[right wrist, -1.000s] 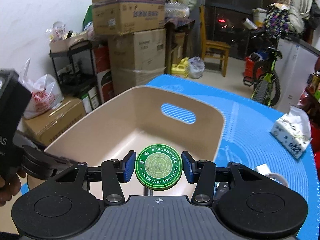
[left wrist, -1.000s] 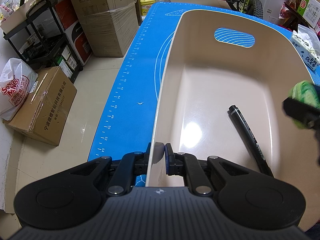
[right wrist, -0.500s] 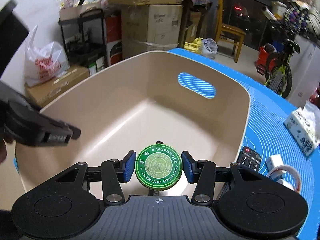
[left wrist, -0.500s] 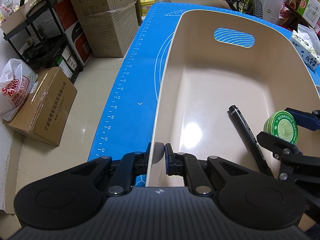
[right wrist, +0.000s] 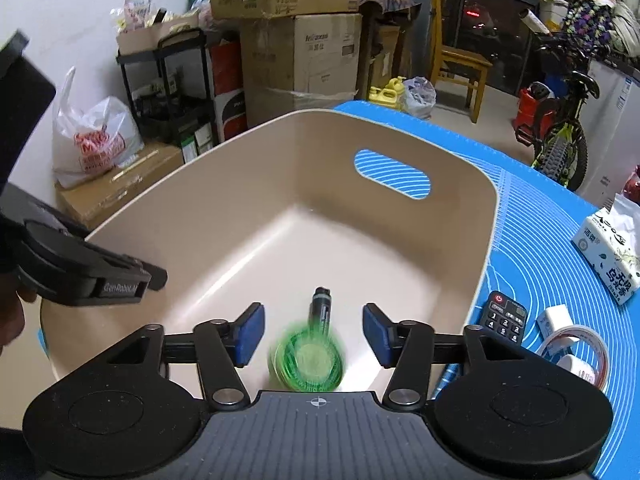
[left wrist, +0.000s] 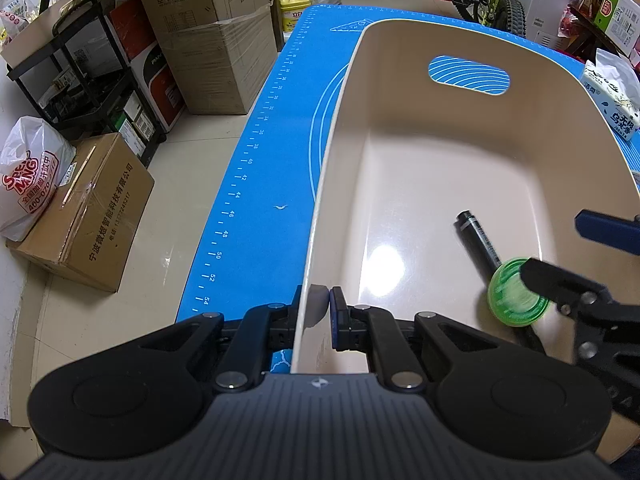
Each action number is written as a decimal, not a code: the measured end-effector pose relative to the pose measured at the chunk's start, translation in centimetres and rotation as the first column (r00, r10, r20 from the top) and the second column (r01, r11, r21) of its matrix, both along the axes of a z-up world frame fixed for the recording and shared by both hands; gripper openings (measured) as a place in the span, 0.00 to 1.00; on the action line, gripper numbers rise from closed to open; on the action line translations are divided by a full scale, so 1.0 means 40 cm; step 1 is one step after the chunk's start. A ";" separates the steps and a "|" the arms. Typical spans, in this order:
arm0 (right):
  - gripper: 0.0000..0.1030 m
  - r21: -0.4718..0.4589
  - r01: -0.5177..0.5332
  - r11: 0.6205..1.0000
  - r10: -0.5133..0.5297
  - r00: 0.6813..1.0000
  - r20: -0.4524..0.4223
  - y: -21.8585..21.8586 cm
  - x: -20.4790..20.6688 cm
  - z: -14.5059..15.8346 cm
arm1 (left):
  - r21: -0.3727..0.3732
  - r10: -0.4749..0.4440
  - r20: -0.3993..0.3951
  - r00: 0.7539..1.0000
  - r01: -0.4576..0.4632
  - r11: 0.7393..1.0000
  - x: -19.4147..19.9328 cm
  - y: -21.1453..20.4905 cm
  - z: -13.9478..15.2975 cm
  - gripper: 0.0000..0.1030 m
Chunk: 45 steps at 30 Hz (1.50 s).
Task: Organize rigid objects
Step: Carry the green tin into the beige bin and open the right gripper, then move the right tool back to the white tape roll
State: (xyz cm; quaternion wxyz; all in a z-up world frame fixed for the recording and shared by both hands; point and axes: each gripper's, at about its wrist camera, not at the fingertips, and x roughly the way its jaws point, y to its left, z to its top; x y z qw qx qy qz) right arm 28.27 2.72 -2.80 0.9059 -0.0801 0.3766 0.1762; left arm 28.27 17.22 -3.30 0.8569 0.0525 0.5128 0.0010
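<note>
Two tongs work: left tongs (left wrist: 323,312) clamp the bin (left wrist: 340,128) rim; right tongs (right wrist: 311,334) gape, green tin (right wrist: 307,360) dropping beside the marker (right wrist: 320,308); next we fetch the remote (right wrist: 505,316).

blue mat (left wrist: 256,184), cardboard boxes (right wrist: 300,64), bike (right wrist: 560,136), chair (right wrist: 460,68)

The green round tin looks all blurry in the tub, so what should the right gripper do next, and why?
Probably lift the right gripper straight up out of the beige plastic tub. Its jaws stand wide open and the blurred green round tin sits loose between them by the black marker pen, so that drop seems done.
</note>
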 end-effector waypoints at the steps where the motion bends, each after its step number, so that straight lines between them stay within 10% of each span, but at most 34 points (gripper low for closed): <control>1: 0.64 0.010 0.007 1.000 -0.007 1.000 0.002 -0.006 -0.001 0.003 | 0.000 0.000 0.000 1.000 0.000 1.000 0.000 0.000 0.000 0.12; 26: 0.68 0.088 0.250 0.964 -0.260 0.954 0.146 -0.291 -0.014 0.115 | 0.000 0.000 0.000 1.000 0.000 1.000 0.000 -0.001 0.001 0.12; 45: 0.68 0.084 0.585 0.806 -0.588 0.809 0.013 -0.533 0.036 -0.121 | 0.002 0.000 0.000 1.000 0.000 1.000 0.000 -0.001 0.001 0.12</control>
